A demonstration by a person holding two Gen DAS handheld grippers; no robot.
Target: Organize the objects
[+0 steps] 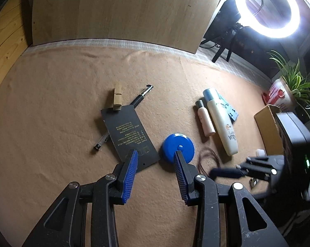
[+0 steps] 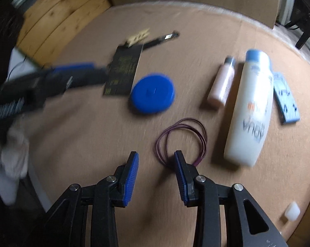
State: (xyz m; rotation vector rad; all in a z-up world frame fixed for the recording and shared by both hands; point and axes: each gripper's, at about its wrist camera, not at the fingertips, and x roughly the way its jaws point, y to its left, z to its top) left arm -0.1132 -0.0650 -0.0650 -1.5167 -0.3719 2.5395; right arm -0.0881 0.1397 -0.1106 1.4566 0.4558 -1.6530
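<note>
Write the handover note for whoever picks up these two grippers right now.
Left gripper: open, empty, above the black card and blue disc.
Right gripper: open, empty, at the purple hair ties.
On the cloth: clothespin on the card's far end, pen under the card; small pink bottle, white bottle and blue packet side by side.
Done: cannot tell.
Left: nothing held; loose disc, ties, white cube.

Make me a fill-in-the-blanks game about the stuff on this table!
1. The round disc is coloured ____.
2. The wooden clothespin is clipped to the ____ card.
3. The small pink bottle lies right beside the big ____ bottle.
4. Neither the left gripper nor the right gripper holds ____.

Missing words: blue; black; white; anything
</note>
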